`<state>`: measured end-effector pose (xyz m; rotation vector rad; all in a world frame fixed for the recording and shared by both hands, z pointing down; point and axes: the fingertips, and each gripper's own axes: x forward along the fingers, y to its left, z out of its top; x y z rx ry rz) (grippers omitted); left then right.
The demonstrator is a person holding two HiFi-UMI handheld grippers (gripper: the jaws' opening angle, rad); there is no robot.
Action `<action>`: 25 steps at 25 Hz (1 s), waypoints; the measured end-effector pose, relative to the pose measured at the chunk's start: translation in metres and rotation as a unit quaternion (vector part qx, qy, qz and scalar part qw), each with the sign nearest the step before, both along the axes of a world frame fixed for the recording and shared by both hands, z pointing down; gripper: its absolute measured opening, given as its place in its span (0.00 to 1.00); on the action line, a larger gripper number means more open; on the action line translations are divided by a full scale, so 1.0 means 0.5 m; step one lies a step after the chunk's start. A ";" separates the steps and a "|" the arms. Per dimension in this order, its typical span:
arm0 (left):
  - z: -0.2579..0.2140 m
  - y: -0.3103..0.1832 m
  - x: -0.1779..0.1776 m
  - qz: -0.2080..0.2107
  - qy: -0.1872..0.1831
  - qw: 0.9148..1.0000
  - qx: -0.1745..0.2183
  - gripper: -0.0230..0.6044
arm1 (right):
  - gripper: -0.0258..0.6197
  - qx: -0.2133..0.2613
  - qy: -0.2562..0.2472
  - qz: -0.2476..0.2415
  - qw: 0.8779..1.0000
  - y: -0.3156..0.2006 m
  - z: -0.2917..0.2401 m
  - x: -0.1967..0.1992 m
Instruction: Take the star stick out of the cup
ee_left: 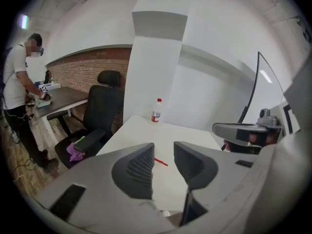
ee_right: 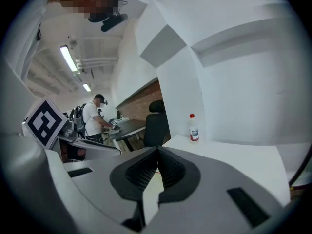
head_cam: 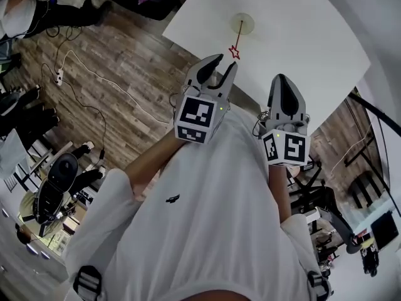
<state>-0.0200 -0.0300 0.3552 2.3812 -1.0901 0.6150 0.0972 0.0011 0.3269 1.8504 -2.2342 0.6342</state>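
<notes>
The white table (head_cam: 301,36) carries a pale cup (head_cam: 241,24) near its close edge, and the cup looks light, so the main risk is that it tips or slides if a jaw knocks its rim or the stick is dragged sideways instead of being lifted along its own line. Nothing steadies the cup: the right gripper (head_cam: 282,80) hangs off to the side with its jaws pressed together and empty, well apart from it. A second risk is a weak pinch, since the star stick (head_cam: 235,51) is thin and could slip or swing between the ribbed pads. The left gripper (head_cam: 227,60) has its jaws moderately apart with nothing held. In the head view the red star sits just beyond its tips, with the cup a little farther on. In the left gripper view the red stick (ee_left: 161,162) shows in the gap between the jaws but beyond them, and the cup is probably hidden behind the left jaw.
</notes>
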 end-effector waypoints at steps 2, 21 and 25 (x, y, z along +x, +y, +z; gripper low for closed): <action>0.015 0.002 0.001 -0.011 -0.002 1.000 -0.008 0.30 | 0.04 -0.005 -0.003 -0.006 1.000 0.003 0.009 -0.002; 0.134 -0.019 0.023 -0.097 -0.017 0.994 -0.048 0.40 | 0.04 -0.050 -0.021 -0.036 0.998 0.031 0.068 0.010; 0.145 -0.025 0.028 -0.097 -0.017 0.994 -0.050 0.39 | 0.04 -0.056 -0.021 -0.036 0.998 0.038 0.076 0.016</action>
